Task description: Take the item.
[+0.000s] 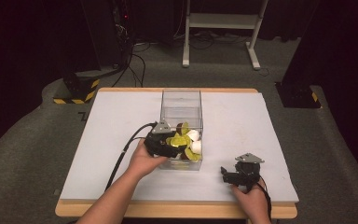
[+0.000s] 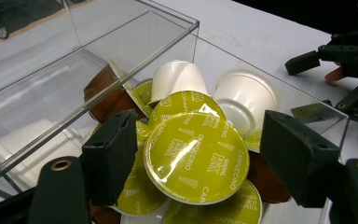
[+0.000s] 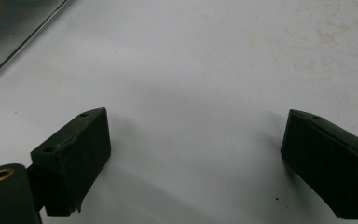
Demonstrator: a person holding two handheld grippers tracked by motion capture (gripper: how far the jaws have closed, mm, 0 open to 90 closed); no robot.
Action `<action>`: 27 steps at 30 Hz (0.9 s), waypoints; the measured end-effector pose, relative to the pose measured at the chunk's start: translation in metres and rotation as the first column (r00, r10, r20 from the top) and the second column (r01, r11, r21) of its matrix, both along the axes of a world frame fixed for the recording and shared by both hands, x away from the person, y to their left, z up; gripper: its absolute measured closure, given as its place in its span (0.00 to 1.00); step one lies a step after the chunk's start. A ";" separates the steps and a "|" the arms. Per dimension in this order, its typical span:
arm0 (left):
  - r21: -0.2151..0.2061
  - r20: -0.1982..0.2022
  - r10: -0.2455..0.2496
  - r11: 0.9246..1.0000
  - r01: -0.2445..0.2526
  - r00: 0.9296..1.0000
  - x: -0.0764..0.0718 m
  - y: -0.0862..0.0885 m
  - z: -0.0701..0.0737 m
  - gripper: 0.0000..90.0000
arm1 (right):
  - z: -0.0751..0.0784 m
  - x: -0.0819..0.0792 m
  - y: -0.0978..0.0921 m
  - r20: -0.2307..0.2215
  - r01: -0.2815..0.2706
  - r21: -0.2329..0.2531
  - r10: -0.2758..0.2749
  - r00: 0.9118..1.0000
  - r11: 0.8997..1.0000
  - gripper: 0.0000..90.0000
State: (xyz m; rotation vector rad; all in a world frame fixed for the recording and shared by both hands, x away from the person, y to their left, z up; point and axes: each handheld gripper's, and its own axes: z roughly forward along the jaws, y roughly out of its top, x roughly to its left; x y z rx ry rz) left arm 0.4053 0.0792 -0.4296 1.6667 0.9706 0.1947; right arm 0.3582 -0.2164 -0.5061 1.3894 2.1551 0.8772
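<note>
Right at the near edge of the white rectangular table top [image 1: 121, 140] you've got the person's two forearms coming in, one black two-jaw gripper in each hand. So two grippers, one box, one heap of capsules.

Right gripper [image 1: 239, 173] sits near the table's near right corner, well apart from the box. In the right gripper view its jaws stand wide apart over bare white table [image 3: 191, 70] with nothing between them, and a sliver of the box edge shows in the top left corner.

Left gripper [image 1: 168, 148] is reaching into the clear plastic rectangular open-top box [image 1: 181, 100], which stands about mid-table, a bit toward the near edge. In the left gripper view [image 2: 200, 156] the jaws are spread, one on each side of a round coffee capsule with a shiny yellow-green foil lid printed CAPPUCCINO [image 2: 196, 156]. They look close to its rim, but I can't tell if they actually touch it.

Counting capsules: the pile is all bunched in the near end of the box. I can make out at least four yellow-green foil lids [image 2: 186, 105], two white plastic cups tipped on their sides [image 2: 244, 98] and at least two brown ones [image 2: 107, 91], overlapping each other. More could be buried, can't say. The far end of the box looks clear.
</note>
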 end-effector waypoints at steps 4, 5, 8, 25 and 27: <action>0.009 0.001 0.001 1.000 -0.001 1.000 0.001 -0.001 -0.002 0.31 | 0.000 0.000 0.000 0.000 0.000 0.000 0.000 1.000 1.000 0.09; 0.005 0.000 0.008 1.000 -0.008 1.000 0.001 -0.002 -0.002 0.32 | 0.000 0.000 0.000 0.000 0.000 0.000 0.000 1.000 1.000 0.09; 0.012 -0.001 0.002 1.000 -0.002 1.000 0.002 -0.001 -0.002 0.32 | 0.000 0.000 0.000 0.000 0.000 0.000 0.000 1.000 1.000 0.09; -0.005 -0.012 0.009 1.000 -0.009 1.000 0.001 0.002 -0.006 0.39 | 0.000 0.000 0.000 0.002 0.000 0.000 0.000 1.000 1.000 0.09; -0.004 -0.002 0.005 1.000 -0.005 1.000 0.000 0.002 -0.006 0.41 | 0.000 0.000 0.000 0.002 0.001 0.000 -0.001 1.000 1.000 0.09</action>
